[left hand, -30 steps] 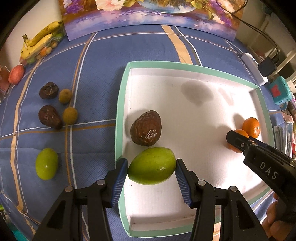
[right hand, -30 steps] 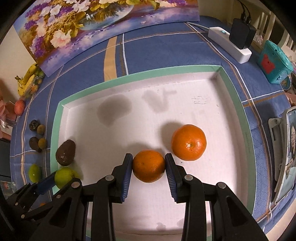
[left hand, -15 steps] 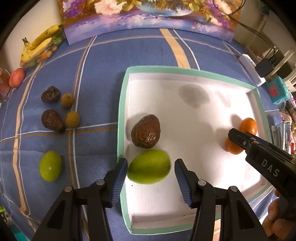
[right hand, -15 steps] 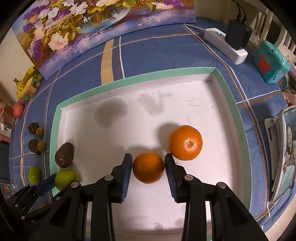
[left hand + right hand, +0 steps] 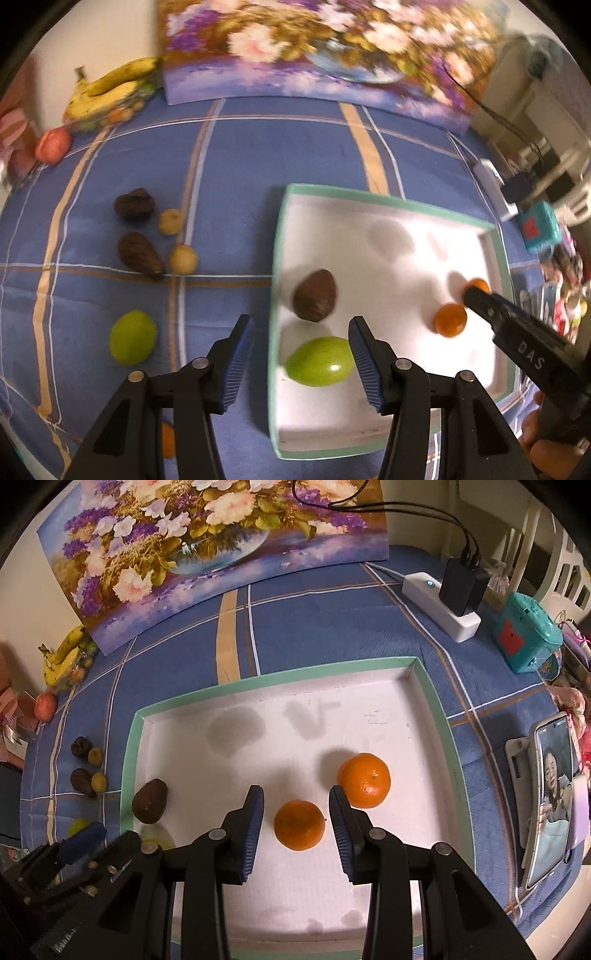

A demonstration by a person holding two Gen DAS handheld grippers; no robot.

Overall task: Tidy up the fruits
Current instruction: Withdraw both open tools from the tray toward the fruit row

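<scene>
A white tray with a green rim point(image 5: 275, 258) point(image 5: 127, 760) lies on the blue cloth. In it lie a green fruit point(image 5: 319, 361), a brown avocado point(image 5: 314, 294) point(image 5: 149, 800) and two oranges point(image 5: 299, 829) point(image 5: 364, 780). My left gripper point(image 5: 301, 354) is open and raised, straddling the tray's left rim, with the green fruit lying free below its right finger. My right gripper point(image 5: 295, 823) is open, with the nearer orange lying free on the tray between its fingers. Left of the tray lie a second green fruit point(image 5: 132, 341), two dark fruits point(image 5: 138, 250) and two small tan fruits point(image 5: 182, 259).
A flower painting point(image 5: 207, 550) stands at the back. Bananas point(image 5: 107, 92) and a red fruit point(image 5: 53, 144) lie at the far left. A power strip with a charger point(image 5: 443, 602), a teal box point(image 5: 526, 637) and a phone on a stand point(image 5: 550, 794) are to the right.
Both grippers have opened and let go of their fruit, the green fruit and the orange, which now lie in the tray. Both grippers have pulled back and up; the left has shifted left.
</scene>
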